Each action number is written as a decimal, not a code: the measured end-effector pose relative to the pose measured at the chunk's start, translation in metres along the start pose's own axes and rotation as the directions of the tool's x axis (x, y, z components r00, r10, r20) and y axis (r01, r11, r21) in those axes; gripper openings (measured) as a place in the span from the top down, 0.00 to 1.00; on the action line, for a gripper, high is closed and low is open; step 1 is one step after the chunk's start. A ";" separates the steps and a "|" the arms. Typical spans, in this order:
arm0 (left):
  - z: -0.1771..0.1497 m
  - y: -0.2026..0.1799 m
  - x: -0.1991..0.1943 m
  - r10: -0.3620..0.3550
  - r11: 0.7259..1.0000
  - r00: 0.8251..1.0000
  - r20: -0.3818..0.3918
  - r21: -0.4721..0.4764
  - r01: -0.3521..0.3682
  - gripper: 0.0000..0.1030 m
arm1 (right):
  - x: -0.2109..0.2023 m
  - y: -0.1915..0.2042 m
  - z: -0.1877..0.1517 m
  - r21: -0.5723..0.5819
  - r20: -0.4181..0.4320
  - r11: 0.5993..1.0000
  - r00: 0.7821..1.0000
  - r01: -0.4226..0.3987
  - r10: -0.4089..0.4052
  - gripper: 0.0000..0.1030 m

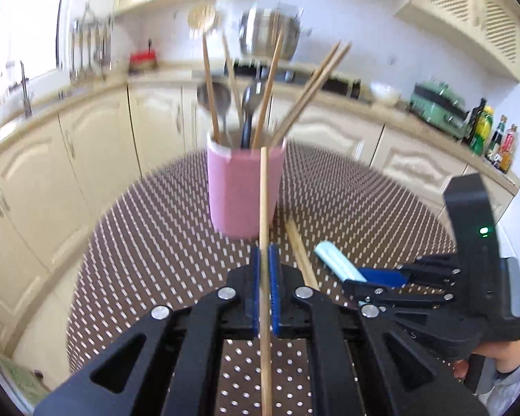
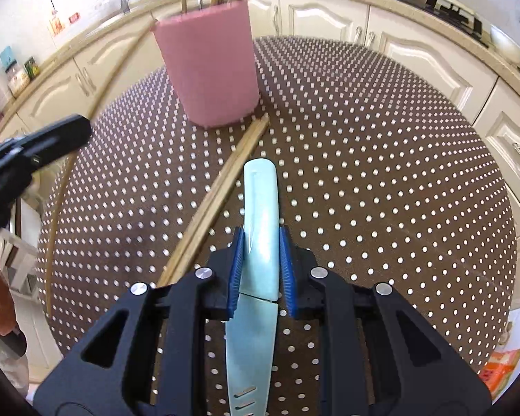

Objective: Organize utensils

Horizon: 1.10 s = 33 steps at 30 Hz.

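Your left gripper (image 1: 267, 287) clamps one chopstick (image 1: 264, 208), the pink holder (image 1: 242, 187) at twelve o'clock. Your right gripper (image 2: 260, 263) grips the knife (image 2: 260, 208); either could tip the crowded holder.

- No legible text, brand, number or sign in either wrist view.
- Bottles (image 1: 482, 126) on the counter carry labels, too small and blurred to read.
- Orange packet (image 2: 501, 369) at the right edge of the right wrist view: print unreadable.
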<state>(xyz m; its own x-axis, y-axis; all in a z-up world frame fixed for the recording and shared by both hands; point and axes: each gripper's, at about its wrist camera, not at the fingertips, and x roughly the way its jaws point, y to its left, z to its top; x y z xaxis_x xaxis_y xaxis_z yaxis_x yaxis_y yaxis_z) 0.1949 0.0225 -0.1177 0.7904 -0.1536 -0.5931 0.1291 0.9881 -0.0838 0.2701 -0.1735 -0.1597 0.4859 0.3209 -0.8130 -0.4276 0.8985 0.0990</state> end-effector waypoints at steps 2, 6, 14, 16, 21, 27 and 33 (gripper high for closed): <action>0.004 -0.005 -0.013 -0.008 1.000 0.999 0.054 0.005 0.008 0.95 | -0.010 0.002 0.000 0.011 0.044 1.000 0.999 -0.020 0.020 0.80; 0.008 -0.005 -0.032 -0.014 1.000 0.990 0.137 0.015 0.012 0.95 | -0.029 0.008 0.002 0.007 0.124 0.999 0.992 -0.037 0.036 0.80; 0.014 -0.003 -0.047 0.009 1.000 0.973 0.229 0.013 -0.012 0.95 | -0.063 0.015 0.002 0.019 0.266 0.997 0.961 -0.081 0.073 0.80; 0.015 0.000 -0.050 0.025 1.000 0.967 0.253 0.006 -0.028 0.95 | -0.070 0.015 0.002 0.033 0.308 0.995 0.948 -0.090 0.075 0.80; 0.027 0.015 -0.059 0.039 0.999 0.950 0.308 -0.017 -0.035 0.95 | -0.094 0.020 0.001 0.038 0.404 0.993 0.910 -0.115 0.090 0.80; 0.046 0.024 -0.068 0.027 0.999 0.926 0.377 -0.028 -0.018 0.95 | -0.114 0.015 0.008 0.047 0.485 0.986 0.867 -0.162 0.119 0.80; 0.070 0.037 -0.060 -0.018 0.997 0.912 0.410 -0.065 0.049 0.95 | -0.126 0.011 0.033 0.036 0.557 0.985 0.822 -0.170 0.122 0.80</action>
<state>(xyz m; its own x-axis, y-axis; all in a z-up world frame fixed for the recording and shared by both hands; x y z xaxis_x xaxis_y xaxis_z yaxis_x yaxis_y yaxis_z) 0.1944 0.0670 -0.0294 0.9641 -0.1618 -0.2105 0.1283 0.9781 -0.1641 0.2296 -0.1942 -0.0373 0.7716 0.5399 -0.3363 -0.4765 0.8409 0.2566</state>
